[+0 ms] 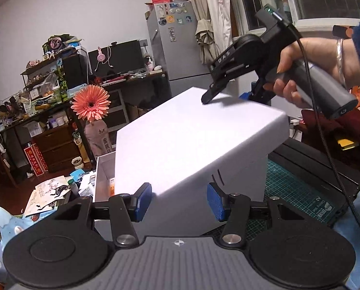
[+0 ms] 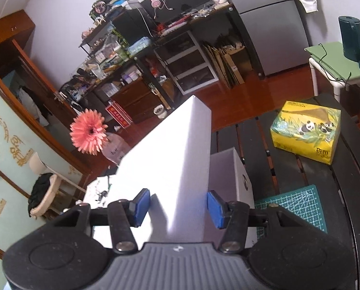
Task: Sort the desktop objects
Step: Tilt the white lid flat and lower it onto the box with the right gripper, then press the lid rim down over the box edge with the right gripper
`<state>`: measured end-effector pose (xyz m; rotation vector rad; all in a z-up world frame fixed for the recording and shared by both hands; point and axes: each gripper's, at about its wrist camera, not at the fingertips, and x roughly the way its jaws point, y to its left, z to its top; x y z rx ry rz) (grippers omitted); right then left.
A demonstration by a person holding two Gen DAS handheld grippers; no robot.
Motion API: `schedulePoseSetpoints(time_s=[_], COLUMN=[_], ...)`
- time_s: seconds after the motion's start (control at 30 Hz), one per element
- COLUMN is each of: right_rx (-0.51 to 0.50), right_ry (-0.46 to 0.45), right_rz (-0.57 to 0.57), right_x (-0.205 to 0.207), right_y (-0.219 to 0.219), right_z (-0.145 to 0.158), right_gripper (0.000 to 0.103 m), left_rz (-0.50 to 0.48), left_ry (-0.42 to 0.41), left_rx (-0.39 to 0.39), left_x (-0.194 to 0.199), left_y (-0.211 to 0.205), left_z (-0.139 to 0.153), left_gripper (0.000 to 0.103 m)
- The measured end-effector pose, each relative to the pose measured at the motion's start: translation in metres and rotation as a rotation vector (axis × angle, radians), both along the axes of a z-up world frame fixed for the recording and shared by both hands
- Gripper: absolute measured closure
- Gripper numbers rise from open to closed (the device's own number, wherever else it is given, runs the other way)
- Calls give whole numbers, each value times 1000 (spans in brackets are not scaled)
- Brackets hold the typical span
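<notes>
A white box lid [image 1: 194, 135] is held tilted above the open white box [image 1: 105, 174]. My left gripper [image 1: 178, 201] has its blue pads on either side of the lid's near end, gripping it. My right gripper [image 1: 218, 96] grips the lid's far end in the left wrist view. In the right wrist view the lid [image 2: 175, 159] runs between the right gripper's [image 2: 178, 205] blue pads, with the box [image 2: 230, 176] below it. An orange item [image 1: 111, 186] lies inside the box.
A green cutting mat [image 1: 298, 193] lies right of the box on the dark table. A yellow panda tissue box [image 2: 305, 130] stands further along the table. A pink flower in a bottle [image 1: 91, 104] stands behind the box. Papers and small items [image 1: 51, 193] lie to the left.
</notes>
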<state>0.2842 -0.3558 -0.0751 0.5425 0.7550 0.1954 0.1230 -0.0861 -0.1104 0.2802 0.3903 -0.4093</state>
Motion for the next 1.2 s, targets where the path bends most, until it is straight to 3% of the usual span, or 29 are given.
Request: schedulePoseSetpoints(time_s=[0.23, 0.33, 0.63, 1.0, 1.2], right_rx=[12, 11, 20, -117, -226], right_ry=[13, 25, 42, 29, 5], right_rz=[-14, -20, -23, -14, -65], right_x=[1, 3, 2, 1, -15], right_y=[-1, -1, -2, 8, 16], right_z=[-15, -21, -33, -12, -6], right_gripper=[54, 83, 81, 81, 79], left_rz=[8, 14, 12, 11, 28], left_ry=[8, 16, 28, 26, 23], left_rx=[0, -10, -15, -39, -81], left_x=[2, 2, 3, 6, 8], left_y=[-1, -1, -1, 3, 11], left_z=[-1, -2, -2, 0, 8], left_gripper=[52, 52, 52, 52, 52])
